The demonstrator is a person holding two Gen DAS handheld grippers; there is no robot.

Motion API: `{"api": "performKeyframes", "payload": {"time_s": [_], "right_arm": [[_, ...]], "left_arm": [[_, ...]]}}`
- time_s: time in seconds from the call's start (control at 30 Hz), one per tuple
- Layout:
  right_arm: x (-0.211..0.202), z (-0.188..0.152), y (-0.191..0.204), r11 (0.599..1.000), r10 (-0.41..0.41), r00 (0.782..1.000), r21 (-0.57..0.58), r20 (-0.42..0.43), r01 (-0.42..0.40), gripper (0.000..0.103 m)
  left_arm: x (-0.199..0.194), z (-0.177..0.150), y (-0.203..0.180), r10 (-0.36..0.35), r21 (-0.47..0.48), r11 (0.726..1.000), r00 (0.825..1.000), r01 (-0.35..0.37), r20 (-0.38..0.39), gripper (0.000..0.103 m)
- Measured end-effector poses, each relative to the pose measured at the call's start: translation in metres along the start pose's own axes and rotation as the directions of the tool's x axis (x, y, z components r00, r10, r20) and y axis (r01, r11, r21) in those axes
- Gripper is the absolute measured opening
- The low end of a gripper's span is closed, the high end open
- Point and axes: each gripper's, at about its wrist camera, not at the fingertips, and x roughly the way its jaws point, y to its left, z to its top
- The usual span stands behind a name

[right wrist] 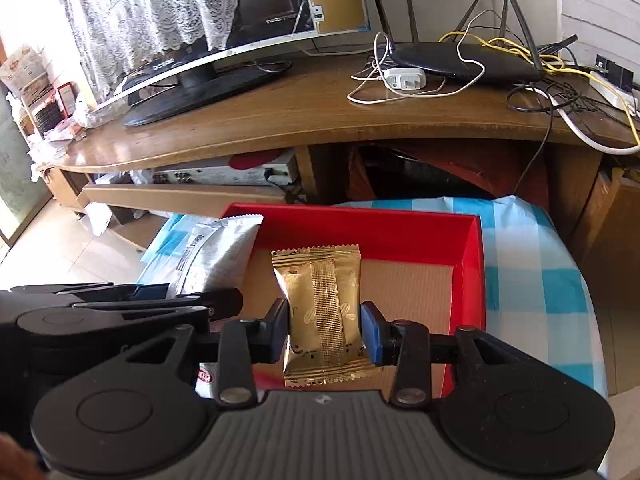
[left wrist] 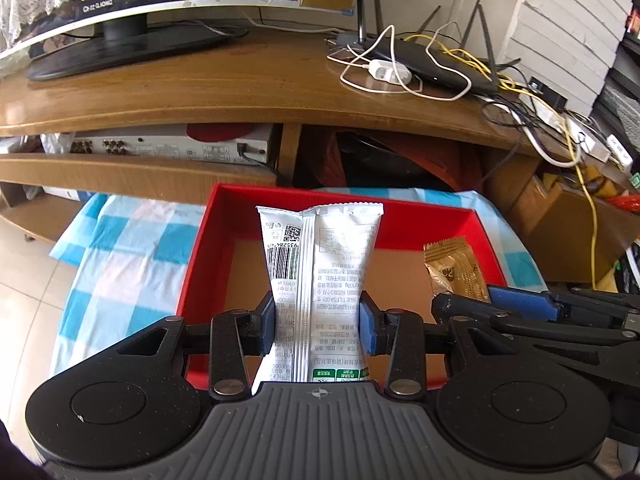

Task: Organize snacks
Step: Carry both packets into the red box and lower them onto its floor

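My left gripper [left wrist: 318, 326] is shut on a long white snack packet [left wrist: 320, 264] with a barcode, held upright over the red box [left wrist: 224, 236]. My right gripper [right wrist: 325, 332] is shut on a gold snack packet [right wrist: 320, 304], held over the same red box [right wrist: 472, 280] with its brown cardboard floor. In the left wrist view the gold packet [left wrist: 456, 268] and the right gripper [left wrist: 520, 306] show at the right. In the right wrist view the white packet [right wrist: 216, 252] and the left gripper [right wrist: 152, 296] show at the left.
The box sits on a blue-and-white checked cloth [left wrist: 120, 256]. Behind stands a wooden TV stand [left wrist: 240, 88] with a monitor [left wrist: 120, 44], a router [left wrist: 436, 60], a white charger [left wrist: 390, 70] and tangled cables [left wrist: 560, 128]. A silver player [left wrist: 168, 146] sits on its shelf.
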Motion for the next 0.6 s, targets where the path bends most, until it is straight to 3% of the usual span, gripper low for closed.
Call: {"api": "performKeyframes", "payload": {"time_s": [0.3, 0.6], "right_arm": [[0.043, 0.015, -0.014, 1.0, -0.012, 1.0, 0.022, -0.024, 0.012, 0.046], [0.08, 0.007, -0.021, 1.0, -0.021, 0.996, 0.011, -0.087, 0.022, 0.046]], "left_arm": [[0.04, 0.017, 0.001, 0.045, 0.007, 0.999, 0.999, -0.044, -0.007, 0.046], [0.076, 0.011, 0.009, 0.074, 0.007, 0.997, 0.994, -0.073, -0.077, 0.045]]}}
